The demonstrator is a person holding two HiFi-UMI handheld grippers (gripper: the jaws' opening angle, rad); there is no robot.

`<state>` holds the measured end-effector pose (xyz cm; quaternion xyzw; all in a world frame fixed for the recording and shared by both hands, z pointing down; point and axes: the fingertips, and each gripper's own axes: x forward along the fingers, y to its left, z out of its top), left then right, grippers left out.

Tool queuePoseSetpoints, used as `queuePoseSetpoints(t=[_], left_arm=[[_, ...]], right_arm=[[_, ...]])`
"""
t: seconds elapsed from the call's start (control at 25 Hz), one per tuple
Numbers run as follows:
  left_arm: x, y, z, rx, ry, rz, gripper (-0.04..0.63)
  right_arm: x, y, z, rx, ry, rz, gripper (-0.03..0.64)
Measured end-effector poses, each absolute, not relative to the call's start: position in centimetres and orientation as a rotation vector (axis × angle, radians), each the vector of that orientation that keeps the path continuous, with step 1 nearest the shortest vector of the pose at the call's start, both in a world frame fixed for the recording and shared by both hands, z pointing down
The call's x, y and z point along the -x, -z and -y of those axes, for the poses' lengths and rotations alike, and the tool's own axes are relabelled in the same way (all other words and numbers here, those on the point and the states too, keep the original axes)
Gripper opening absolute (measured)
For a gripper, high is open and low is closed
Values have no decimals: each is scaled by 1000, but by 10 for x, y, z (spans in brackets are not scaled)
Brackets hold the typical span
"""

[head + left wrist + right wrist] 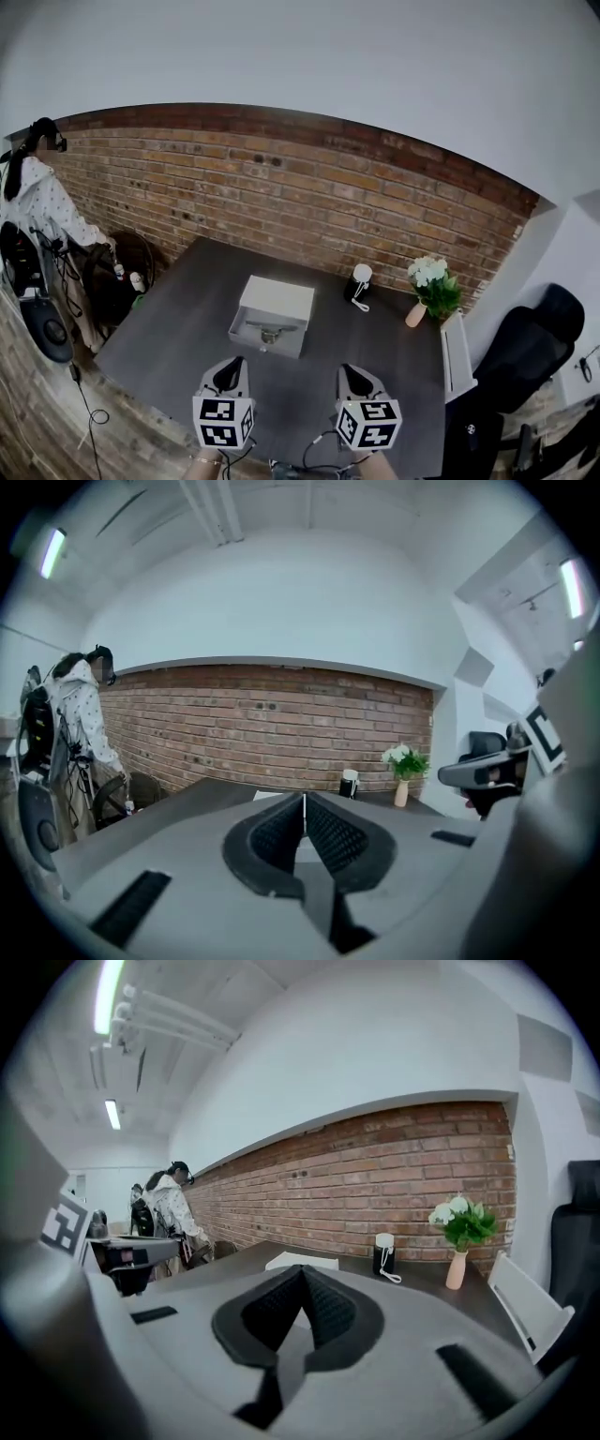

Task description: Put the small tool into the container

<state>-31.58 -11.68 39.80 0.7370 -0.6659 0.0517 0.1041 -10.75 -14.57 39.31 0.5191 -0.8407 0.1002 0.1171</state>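
Left gripper (228, 367) is hanging lower centre-left over the desk (178, 328), jaws pressed together, nothing between them. White container (277, 302) is sitting mid-frame, and the small tool (270, 332) is lying at its near edge. Right gripper (350, 373) is hanging lower centre-right, jaws likewise pressed together, empty.

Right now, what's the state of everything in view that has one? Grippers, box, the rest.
left gripper: shut, nothing between the jaws.
right gripper: shut, nothing between the jaws.
white container: upright, untouched; open or closed, cannot tell.
small tool: at the container's near side, not gripped; inside or not, cannot tell.
black-and-white cup: upright.
flower vase: upright.
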Motion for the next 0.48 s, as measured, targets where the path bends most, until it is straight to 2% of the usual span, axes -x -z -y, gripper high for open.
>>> queuePoseSetpoints(t=[0.48], left_arm=[[316,-400,124,-2146,-134,1964,8]], right_arm=[[109,-392,144,-1537,-271,2445,3]])
